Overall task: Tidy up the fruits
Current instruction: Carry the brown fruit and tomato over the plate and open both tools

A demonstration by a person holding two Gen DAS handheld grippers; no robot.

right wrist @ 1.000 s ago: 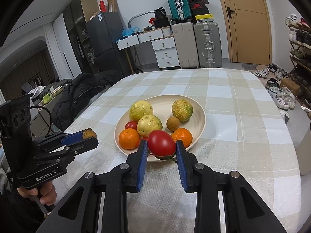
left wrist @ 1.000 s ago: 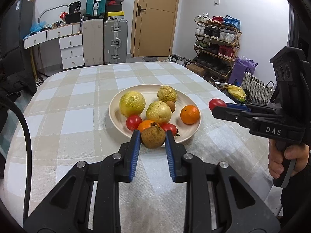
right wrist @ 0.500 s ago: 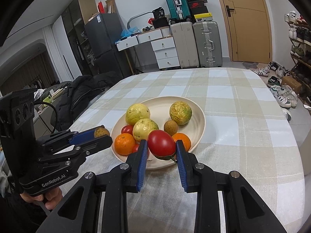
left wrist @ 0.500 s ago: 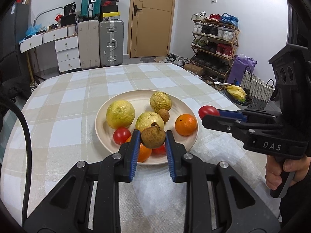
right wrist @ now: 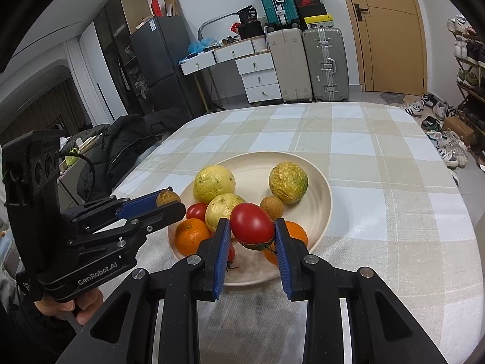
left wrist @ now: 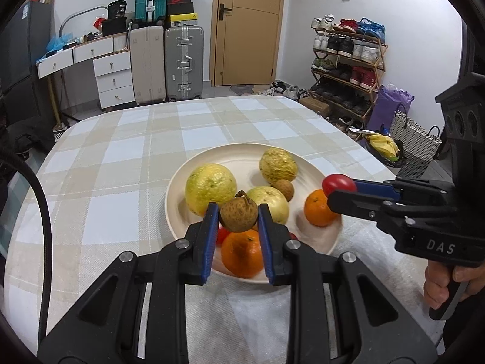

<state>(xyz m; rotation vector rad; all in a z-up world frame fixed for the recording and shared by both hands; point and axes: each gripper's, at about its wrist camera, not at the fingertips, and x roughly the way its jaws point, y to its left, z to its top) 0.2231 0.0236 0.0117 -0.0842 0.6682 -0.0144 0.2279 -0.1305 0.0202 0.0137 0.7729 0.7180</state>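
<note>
Brown longan (left wrist: 239,216) clamped in left gripper (left wrist: 238,219), held over plate's (left wrist: 194,170) 6 o'clock rim. Red tomato (right wrist: 252,224) clamped in right gripper (right wrist: 251,230), also above the near rim. Cream plate sits on checked tablecloth (right wrist: 379,163) and carries two oranges (left wrist: 319,207), three yellow-green fruits (left wrist: 210,183), a second longan (right wrist: 272,207) and a tomato (right wrist: 196,211) at 8 o'clock. Suitcases (left wrist: 168,60) and door (left wrist: 248,27) behind at 12 o'clock.

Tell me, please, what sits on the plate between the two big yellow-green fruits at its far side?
Nothing: bare plate shows between the left yellow-green fruit and the right one, clearest in the right wrist view. The small brown fruit lies nearer the camera.
</note>
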